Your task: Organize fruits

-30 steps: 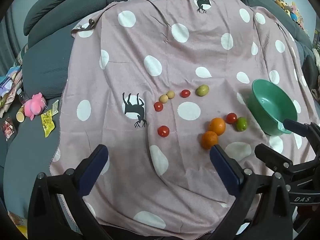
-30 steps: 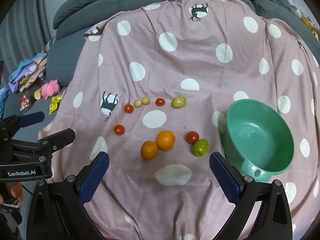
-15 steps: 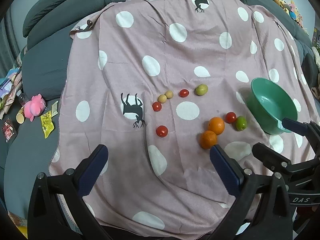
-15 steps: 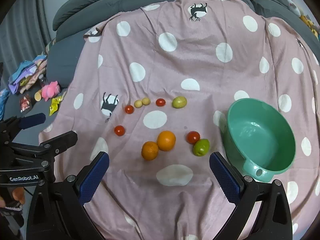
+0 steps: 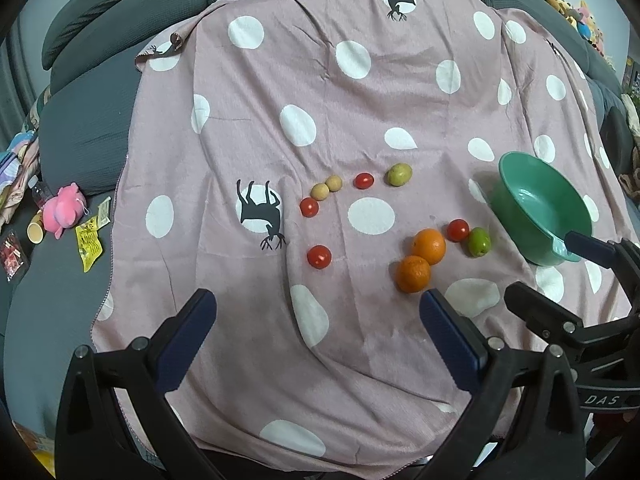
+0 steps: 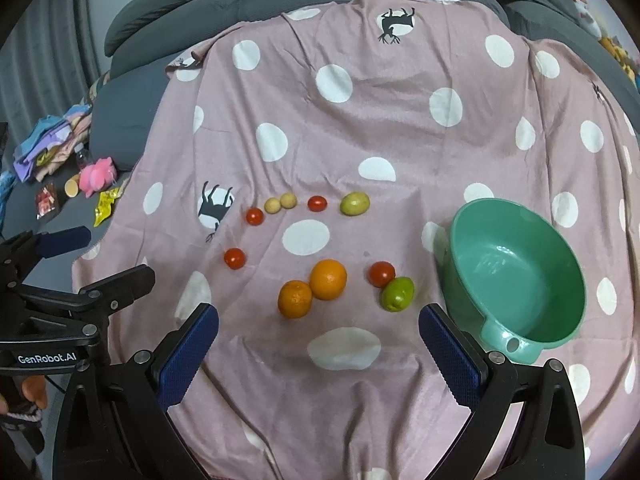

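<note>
Fruits lie on a pink polka-dot cloth (image 6: 360, 128): two oranges (image 6: 328, 279) (image 6: 295, 298), a green lime (image 6: 397, 299), a red tomato (image 6: 381, 273), a yellow-green fruit (image 6: 355, 203), several small tomatoes (image 6: 235, 258) and two small tan fruits (image 6: 281, 203). An empty green bowl (image 6: 516, 312) stands to the right. My right gripper (image 6: 319, 344) is open above the cloth's near part, just short of the oranges. My left gripper (image 5: 316, 326) is open, near the small tomato (image 5: 319, 256) and the oranges (image 5: 429, 246).
The cloth covers a grey sofa (image 5: 100, 80). A pink plush toy (image 5: 64, 209), yellow packets (image 5: 90, 240), a cup and snack bags lie at the left. Folded clothes (image 6: 44, 148) are piled at the far left. Each gripper shows at the edge of the other's view.
Both views have shifted only slightly; the fruits and bowl sit where they were. Both grippers stay open.
</note>
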`<action>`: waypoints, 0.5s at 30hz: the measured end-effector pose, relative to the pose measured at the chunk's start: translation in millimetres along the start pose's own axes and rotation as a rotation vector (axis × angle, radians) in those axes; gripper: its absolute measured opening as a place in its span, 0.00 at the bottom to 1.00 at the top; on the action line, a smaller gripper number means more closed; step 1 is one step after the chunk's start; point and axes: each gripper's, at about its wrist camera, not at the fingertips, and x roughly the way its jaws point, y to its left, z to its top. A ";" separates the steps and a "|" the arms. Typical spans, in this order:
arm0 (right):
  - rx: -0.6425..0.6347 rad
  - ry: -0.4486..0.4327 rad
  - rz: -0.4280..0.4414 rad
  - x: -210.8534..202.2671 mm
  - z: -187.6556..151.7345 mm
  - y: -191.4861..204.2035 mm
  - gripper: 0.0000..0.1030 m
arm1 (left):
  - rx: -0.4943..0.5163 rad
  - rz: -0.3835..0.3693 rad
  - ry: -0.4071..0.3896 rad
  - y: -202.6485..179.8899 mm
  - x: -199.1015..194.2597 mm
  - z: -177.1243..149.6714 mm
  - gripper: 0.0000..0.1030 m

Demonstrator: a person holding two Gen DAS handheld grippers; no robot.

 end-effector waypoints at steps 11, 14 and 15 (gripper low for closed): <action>-0.007 -0.002 -0.007 -1.7 0.3 1.7 0.98 | 0.001 -0.004 0.000 -1.7 1.3 -1.8 0.99; -0.006 -0.003 -0.007 -1.6 0.4 2.0 0.98 | 0.001 -0.007 0.001 -1.5 1.3 -1.9 0.99; -0.006 -0.003 -0.009 -1.7 0.6 1.7 0.98 | 0.002 -0.009 0.000 -1.6 0.9 -1.9 0.99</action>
